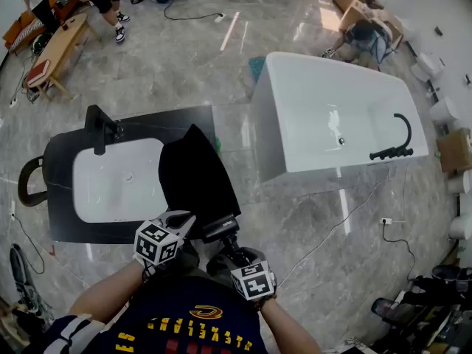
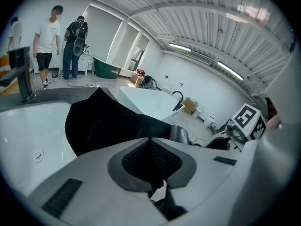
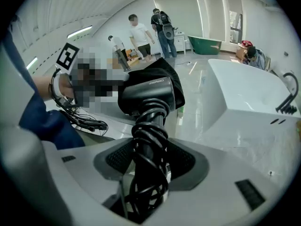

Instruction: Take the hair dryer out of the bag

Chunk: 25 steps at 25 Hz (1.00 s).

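Note:
The black bag (image 1: 195,175) lies across the right side of a black counter (image 1: 63,153), partly over its white basin (image 1: 118,179). My left gripper (image 1: 184,223) is shut on the near edge of the bag (image 2: 108,121), with dark fabric pinched between its jaws (image 2: 153,161). My right gripper (image 1: 230,248) is shut on the handle of the black hair dryer (image 1: 221,228). In the right gripper view the dryer's head (image 3: 146,95) stands in front of the bag (image 3: 171,81), outside it. Its cord (image 3: 150,145) is wound around the handle between the right gripper's (image 3: 150,173) jaws.
A black faucet (image 1: 99,127) stands at the basin's far left. A white bathtub (image 1: 332,116) with a black tap (image 1: 398,142) sits to the right of the counter. Cables run over the glossy floor. People (image 2: 47,41) stand far back near a wooden bench (image 1: 55,46).

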Motion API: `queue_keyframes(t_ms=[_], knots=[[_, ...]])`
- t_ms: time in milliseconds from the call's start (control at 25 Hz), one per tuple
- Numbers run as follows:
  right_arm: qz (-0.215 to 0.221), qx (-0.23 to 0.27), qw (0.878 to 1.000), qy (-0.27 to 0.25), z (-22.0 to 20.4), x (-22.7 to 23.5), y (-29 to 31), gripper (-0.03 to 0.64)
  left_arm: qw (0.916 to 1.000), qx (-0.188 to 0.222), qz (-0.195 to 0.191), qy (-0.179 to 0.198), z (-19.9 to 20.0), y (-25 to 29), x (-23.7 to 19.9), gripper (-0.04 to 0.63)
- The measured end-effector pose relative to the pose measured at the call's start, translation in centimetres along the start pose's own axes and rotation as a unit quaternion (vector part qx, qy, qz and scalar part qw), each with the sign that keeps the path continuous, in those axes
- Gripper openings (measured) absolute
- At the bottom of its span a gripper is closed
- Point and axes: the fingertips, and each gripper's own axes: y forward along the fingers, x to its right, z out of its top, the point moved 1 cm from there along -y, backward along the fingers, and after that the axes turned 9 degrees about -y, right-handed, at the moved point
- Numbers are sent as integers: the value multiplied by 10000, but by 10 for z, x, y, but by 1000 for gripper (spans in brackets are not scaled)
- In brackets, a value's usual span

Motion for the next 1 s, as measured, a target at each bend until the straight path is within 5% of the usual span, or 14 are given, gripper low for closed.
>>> queue_keyframes(t_ms=[280,600,1000], knots=[[-103,527,9971,546,9,21,-62,220,9997,-220,-22,137,-10,16,7,17],[-66,1102,9933,338,99,41,-40,220,9910,-936,-394,870,-42,33,37,75],[76,717,9974,-83,161,25,36,221,9965,-126,-299,772,-10,-17,27,82]])
